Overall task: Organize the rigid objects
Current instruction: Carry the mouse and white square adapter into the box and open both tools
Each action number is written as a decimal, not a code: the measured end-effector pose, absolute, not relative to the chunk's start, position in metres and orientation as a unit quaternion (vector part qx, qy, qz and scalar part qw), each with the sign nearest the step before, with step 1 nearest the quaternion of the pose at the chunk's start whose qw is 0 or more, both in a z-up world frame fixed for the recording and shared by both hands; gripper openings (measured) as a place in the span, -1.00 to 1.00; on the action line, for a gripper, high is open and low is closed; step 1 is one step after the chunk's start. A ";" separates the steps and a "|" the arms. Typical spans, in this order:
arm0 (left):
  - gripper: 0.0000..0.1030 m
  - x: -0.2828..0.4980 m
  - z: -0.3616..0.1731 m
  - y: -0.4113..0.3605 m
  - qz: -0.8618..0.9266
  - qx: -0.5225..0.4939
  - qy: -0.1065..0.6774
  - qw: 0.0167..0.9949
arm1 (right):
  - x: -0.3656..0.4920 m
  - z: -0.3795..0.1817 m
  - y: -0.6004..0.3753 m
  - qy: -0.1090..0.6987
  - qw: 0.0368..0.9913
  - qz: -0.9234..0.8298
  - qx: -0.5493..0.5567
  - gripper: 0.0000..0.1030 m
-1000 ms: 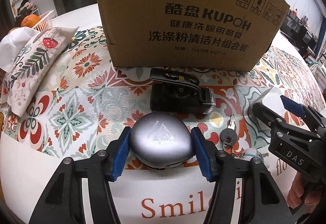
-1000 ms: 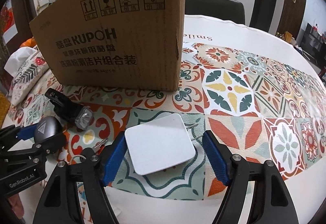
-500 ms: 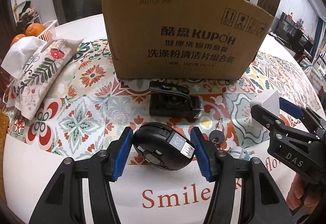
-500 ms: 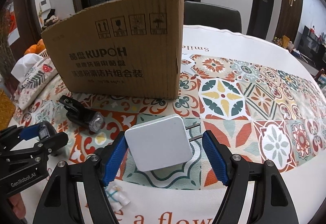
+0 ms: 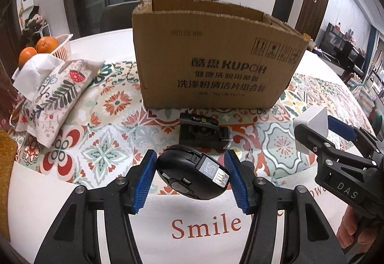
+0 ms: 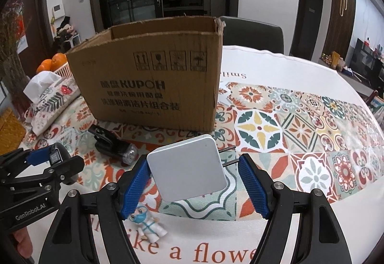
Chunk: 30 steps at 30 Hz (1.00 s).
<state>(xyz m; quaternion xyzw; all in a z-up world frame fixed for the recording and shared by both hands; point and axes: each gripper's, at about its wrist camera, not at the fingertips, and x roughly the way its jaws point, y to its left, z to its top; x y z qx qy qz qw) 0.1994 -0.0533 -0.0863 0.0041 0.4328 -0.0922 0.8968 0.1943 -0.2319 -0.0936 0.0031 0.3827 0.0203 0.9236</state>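
Observation:
My left gripper (image 5: 190,177) is shut on a computer mouse (image 5: 192,171), tilted so its black underside faces the camera, held above the table. My right gripper (image 6: 193,176) is shut on a white square charger (image 6: 187,168) with two metal prongs pointing right, also lifted. Both grippers are in front of an open cardboard box (image 5: 211,55), which also shows in the right wrist view (image 6: 153,81). A black flashlight with a clip (image 5: 204,133) lies on the tablecloth before the box; it also shows in the right wrist view (image 6: 112,144).
A key (image 5: 248,156) lies right of the mouse. A small white figurine (image 6: 147,224) lies below the right gripper. A floral tissue holder (image 5: 55,98) and a basket of oranges (image 5: 45,48) stand at the left. A chair (image 6: 252,33) is behind the box.
Both grippers have risen and pulled back from the table with their objects. The mouse has been lifted and tipped from silver top up to black underside showing. The box's open top has come into view.

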 end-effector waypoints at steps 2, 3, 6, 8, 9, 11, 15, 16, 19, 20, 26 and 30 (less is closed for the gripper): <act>0.11 0.198 -0.080 -0.052 -0.093 0.003 0.426 0.900 | 0.194 -0.088 -0.231 0.377 0.926 0.021 0.003 0.46; 0.11 0.198 -0.077 -0.051 -0.094 0.003 0.422 0.902 | 0.193 -0.086 -0.230 0.374 0.927 0.021 0.002 0.46; 0.11 0.198 -0.068 -0.049 -0.098 0.002 0.412 0.906 | 0.193 -0.078 -0.228 0.365 0.931 0.022 0.004 0.46; 0.12 0.199 -0.062 -0.048 -0.102 0.000 0.406 0.908 | 0.193 -0.072 -0.227 0.359 0.933 0.023 0.006 0.46; 0.11 0.200 -0.059 -0.048 -0.104 0.001 0.403 0.909 | 0.193 -0.069 -0.227 0.356 0.934 0.024 0.009 0.46; 0.11 0.201 -0.053 -0.047 -0.107 0.001 0.397 0.912 | 0.193 -0.063 -0.226 0.350 0.936 0.026 0.011 0.46; 0.11 0.203 -0.041 -0.045 -0.112 0.003 0.385 0.916 | 0.194 -0.052 -0.224 0.337 0.941 0.026 0.015 0.46; 0.11 0.204 -0.037 -0.045 -0.112 0.005 0.381 0.918 | 0.194 -0.049 -0.224 0.334 0.942 0.026 0.016 0.46; 0.12 0.205 -0.027 -0.044 -0.114 0.007 0.369 0.922 | 0.194 -0.041 -0.222 0.324 0.946 0.027 0.016 0.46; 0.11 0.205 -0.024 -0.044 -0.116 0.007 0.366 0.923 | 0.194 -0.038 -0.221 0.320 0.947 0.029 0.015 0.46; 0.12 0.210 -0.008 -0.043 -0.124 0.011 0.348 0.929 | 0.195 -0.020 -0.220 0.301 0.953 0.031 0.018 0.46; 0.12 0.213 0.002 -0.044 -0.128 0.012 0.339 0.932 | 0.197 -0.009 -0.219 0.287 0.957 0.030 0.016 0.46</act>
